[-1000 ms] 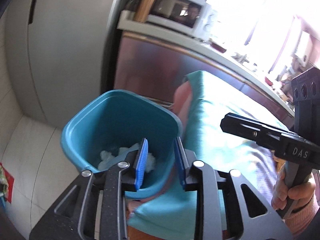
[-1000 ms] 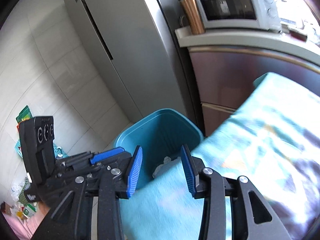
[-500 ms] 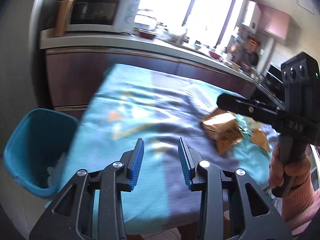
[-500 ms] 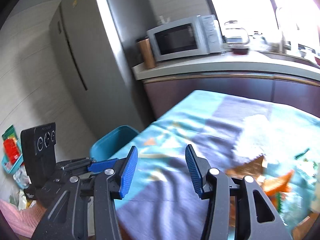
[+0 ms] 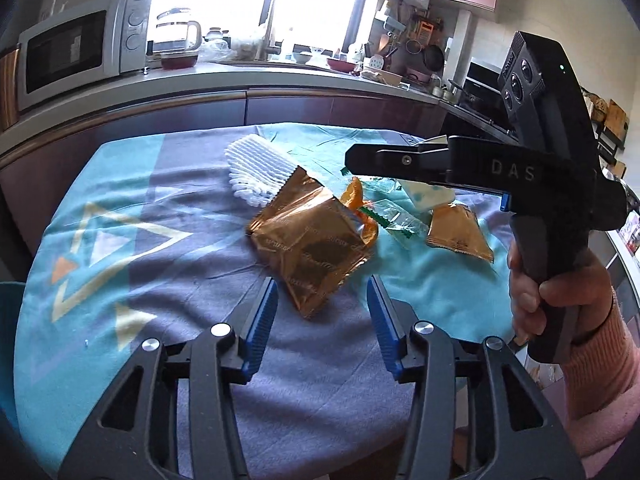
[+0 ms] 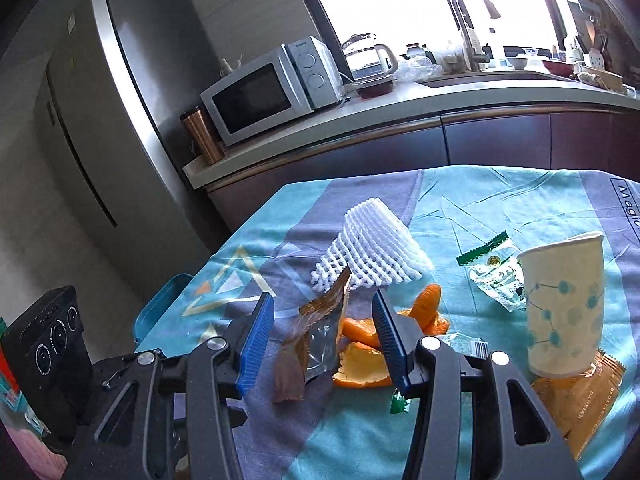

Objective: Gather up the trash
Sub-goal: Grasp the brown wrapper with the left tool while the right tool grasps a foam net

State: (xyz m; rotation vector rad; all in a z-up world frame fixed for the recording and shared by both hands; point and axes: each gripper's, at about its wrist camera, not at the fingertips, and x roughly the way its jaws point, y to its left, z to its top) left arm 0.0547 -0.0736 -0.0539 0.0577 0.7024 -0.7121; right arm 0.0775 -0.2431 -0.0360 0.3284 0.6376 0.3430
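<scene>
Trash lies on a table with a teal and purple cloth (image 5: 168, 208). A bronze foil wrapper (image 5: 310, 240) lies just ahead of my open, empty left gripper (image 5: 322, 312). Behind it lie a white foam net (image 5: 258, 166), orange peel (image 5: 356, 196), a clear wrapper (image 5: 394, 220) and a smaller orange wrapper (image 5: 456, 232). My right gripper (image 6: 322, 334) is open and empty, with the bronze wrapper (image 6: 316, 340) between its fingers and orange peel (image 6: 362, 364) beside it. A paper cup (image 6: 562, 304) stands upright at the right. The teal bin's rim (image 6: 160, 304) peeks past the table's left edge.
A kitchen counter (image 6: 400, 108) runs behind the table with a microwave (image 6: 272, 88), a copper tumbler (image 6: 200, 132) and a kettle (image 6: 366, 60). A steel fridge (image 6: 104, 120) stands at the left. The right gripper's body (image 5: 532, 168) hangs over the table's right side.
Both grippers have swung right from over the teal bin to over the table. The trash pile has come into view and the bin has slid to the left edge.
</scene>
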